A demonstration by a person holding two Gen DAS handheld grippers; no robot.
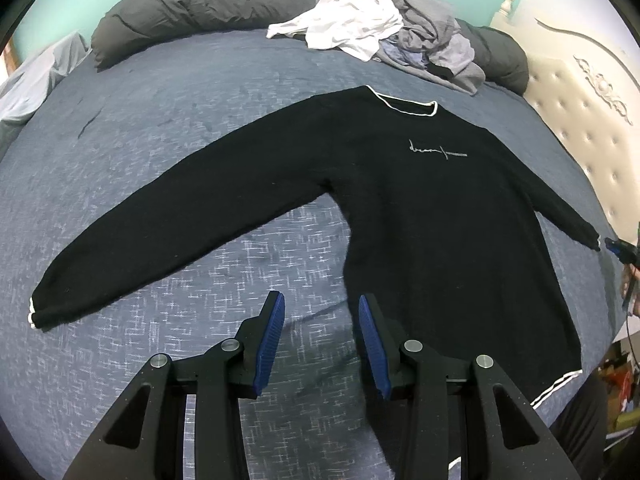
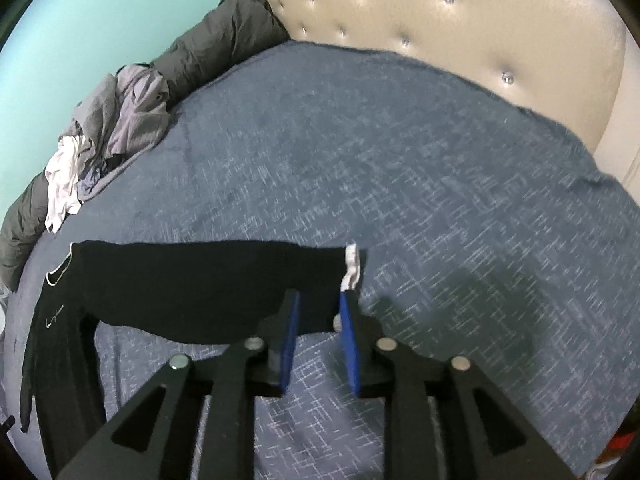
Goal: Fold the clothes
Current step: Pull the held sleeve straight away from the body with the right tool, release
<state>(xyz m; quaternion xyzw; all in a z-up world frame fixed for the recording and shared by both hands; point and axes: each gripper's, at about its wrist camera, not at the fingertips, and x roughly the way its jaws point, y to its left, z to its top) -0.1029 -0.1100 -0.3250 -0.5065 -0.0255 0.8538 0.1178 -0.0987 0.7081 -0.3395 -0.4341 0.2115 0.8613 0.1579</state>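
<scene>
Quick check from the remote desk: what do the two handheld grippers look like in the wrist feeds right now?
Both match. The left gripper and right gripper each have matte black angular linkage arms with triangular cutouts and round silver pivot pins. Each finger carries a flat, ribbed blue pad on its inner face. No cables or sleeves show beside them.

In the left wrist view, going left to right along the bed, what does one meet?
Striped cuff → long black sleeve → left gripper → sweater chest logo → other sleeve's cuff → tufted headboard.
</scene>
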